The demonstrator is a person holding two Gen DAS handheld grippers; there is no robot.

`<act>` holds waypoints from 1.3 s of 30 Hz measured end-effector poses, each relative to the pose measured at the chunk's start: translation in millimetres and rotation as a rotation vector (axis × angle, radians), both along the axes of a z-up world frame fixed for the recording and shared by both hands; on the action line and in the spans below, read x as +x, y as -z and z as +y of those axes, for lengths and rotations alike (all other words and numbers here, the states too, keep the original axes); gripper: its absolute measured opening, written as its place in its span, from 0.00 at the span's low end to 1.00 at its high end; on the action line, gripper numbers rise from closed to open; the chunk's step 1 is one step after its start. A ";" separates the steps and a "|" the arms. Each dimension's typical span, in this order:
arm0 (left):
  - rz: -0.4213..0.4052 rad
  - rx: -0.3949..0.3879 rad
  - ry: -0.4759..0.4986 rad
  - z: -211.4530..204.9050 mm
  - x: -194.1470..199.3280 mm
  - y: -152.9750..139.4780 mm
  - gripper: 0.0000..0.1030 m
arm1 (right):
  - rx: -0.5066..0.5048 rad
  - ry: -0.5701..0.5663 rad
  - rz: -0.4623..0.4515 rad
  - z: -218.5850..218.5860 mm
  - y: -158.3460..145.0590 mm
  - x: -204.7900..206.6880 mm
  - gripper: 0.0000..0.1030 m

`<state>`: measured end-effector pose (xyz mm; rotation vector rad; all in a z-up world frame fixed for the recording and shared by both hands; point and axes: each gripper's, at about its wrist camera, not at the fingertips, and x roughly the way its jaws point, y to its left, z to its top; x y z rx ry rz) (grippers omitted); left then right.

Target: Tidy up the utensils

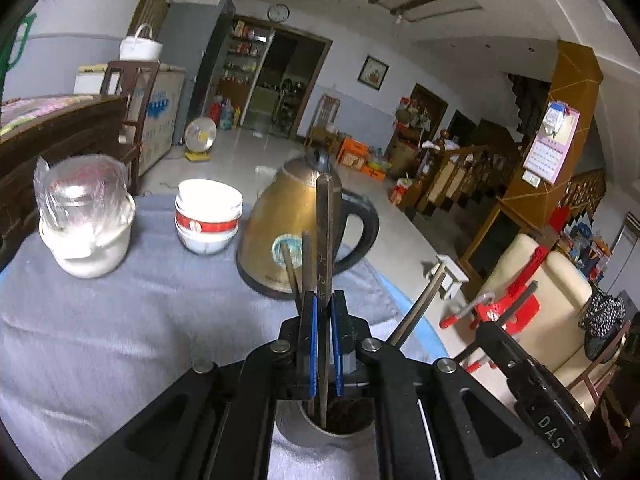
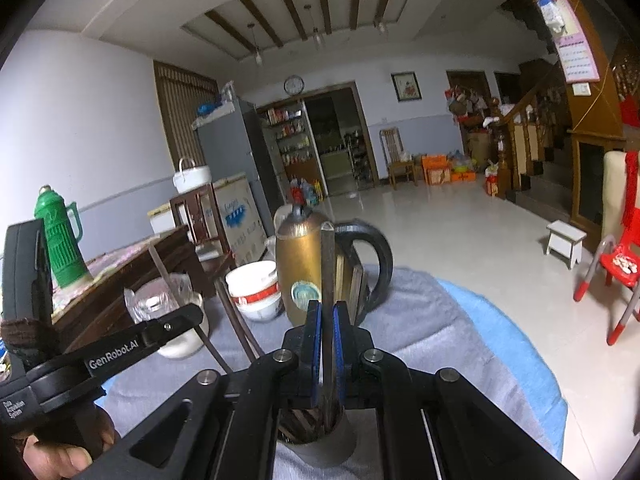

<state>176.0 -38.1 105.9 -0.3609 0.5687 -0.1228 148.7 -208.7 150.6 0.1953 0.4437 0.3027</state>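
Note:
My left gripper point(image 1: 324, 300) is shut on a dark square chopstick point(image 1: 325, 236) that stands upright. Its lower end sits in a grey cup point(image 1: 332, 436) just under the jaws. Two more chopsticks point(image 1: 298, 268) rise from the cup behind it. My right gripper point(image 2: 328, 308) is shut on another dark chopstick point(image 2: 328, 264), also upright, with its lower end among several chopsticks in the same grey cup point(image 2: 320, 444). In the right wrist view the left gripper point(image 2: 188, 314) shows at the left with its chopsticks point(image 2: 236, 324) leaning. A hand point(image 2: 60, 460) holds its handle.
On the grey cloth point(image 1: 120, 320) over the table stand a gold electric kettle point(image 1: 288, 224), stacked white bowls with a red band point(image 1: 208, 216) and a white jar wrapped in plastic point(image 1: 86, 220). A green thermos point(image 2: 60, 240) stands on a wooden cabinet at the left. A red chair point(image 2: 620, 268) is off right.

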 end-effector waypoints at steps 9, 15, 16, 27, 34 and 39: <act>0.042 -0.014 -0.038 10.0 -12.2 -4.2 0.64 | -0.048 -0.023 0.103 1.1 11.2 7.2 0.10; -0.002 0.004 -0.081 30.0 -50.6 -28.3 0.77 | 0.001 0.061 0.009 -28.3 -21.3 -31.4 0.76; -0.008 0.016 -0.089 32.5 -58.8 -30.7 0.81 | 0.001 0.061 -0.009 -31.7 -26.7 -40.7 0.76; 0.107 0.163 -0.067 28.1 -104.4 -11.0 0.91 | -0.086 -0.049 0.093 -9.5 -2.8 -108.7 0.76; 0.113 0.163 -0.047 28.1 -119.8 -8.2 0.93 | -0.138 -0.032 0.099 -2.5 -3.9 -125.1 0.84; 0.080 0.182 -0.042 24.8 -132.9 -12.9 0.99 | -0.171 0.008 0.095 1.6 -7.6 -131.2 1.00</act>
